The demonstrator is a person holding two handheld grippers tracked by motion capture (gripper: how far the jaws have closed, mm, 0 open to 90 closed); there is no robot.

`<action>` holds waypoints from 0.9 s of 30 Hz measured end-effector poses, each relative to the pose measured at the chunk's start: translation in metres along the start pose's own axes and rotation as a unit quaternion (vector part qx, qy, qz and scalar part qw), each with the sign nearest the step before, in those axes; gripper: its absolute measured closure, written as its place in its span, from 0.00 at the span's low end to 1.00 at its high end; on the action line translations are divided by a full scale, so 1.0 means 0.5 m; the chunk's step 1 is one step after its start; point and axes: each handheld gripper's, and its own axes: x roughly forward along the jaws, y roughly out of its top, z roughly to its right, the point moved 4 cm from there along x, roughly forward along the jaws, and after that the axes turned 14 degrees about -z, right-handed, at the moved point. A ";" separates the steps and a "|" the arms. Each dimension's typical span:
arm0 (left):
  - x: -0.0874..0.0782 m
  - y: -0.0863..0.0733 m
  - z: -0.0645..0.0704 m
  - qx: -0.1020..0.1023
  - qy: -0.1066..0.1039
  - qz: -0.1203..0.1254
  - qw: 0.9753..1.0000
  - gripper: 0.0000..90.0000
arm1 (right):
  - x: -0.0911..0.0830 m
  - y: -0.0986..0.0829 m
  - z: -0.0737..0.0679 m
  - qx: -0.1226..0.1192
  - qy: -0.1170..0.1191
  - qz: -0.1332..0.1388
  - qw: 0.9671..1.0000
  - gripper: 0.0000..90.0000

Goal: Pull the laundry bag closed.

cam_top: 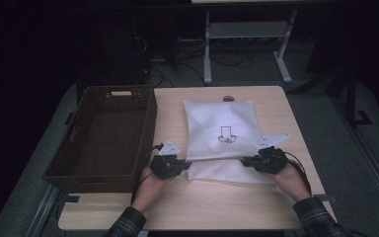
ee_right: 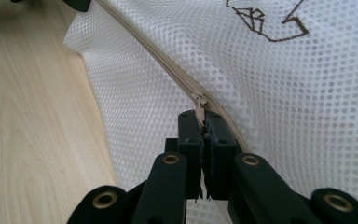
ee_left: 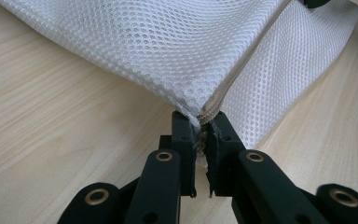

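A brown wicker basket [cam_top: 79, 148] sits on the left part of the light wooden counter [cam_top: 227, 202], reaching its left edge. A small round grommet [cam_top: 228, 98] lies at the counter's far edge. Beyond, a white desk frame [cam_top: 246, 44] stands over tangled floor cables [cam_top: 187, 54].

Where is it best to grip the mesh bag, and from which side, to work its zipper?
Grip the mesh bag along its near zipper edge, coming from the person's side. The zipper runs along that edge. The left gripper pinches the corner where the zipper ends, anchoring the bag; the right gripper pinches the small pull tab, which stands out and probably suits thin jaws.
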 end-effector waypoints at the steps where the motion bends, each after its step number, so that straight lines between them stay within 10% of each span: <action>1: 0.000 0.000 0.000 -0.001 0.001 0.000 1.000 0.92 | -0.002 -0.002 0.002 0.001 -0.001 -0.001 1.000 0.96; 27: 0.003 0.009 -0.001 -0.013 0.008 0.002 1.000 0.92 | -0.055 -0.095 0.067 0.049 -0.028 -0.002 0.998 0.96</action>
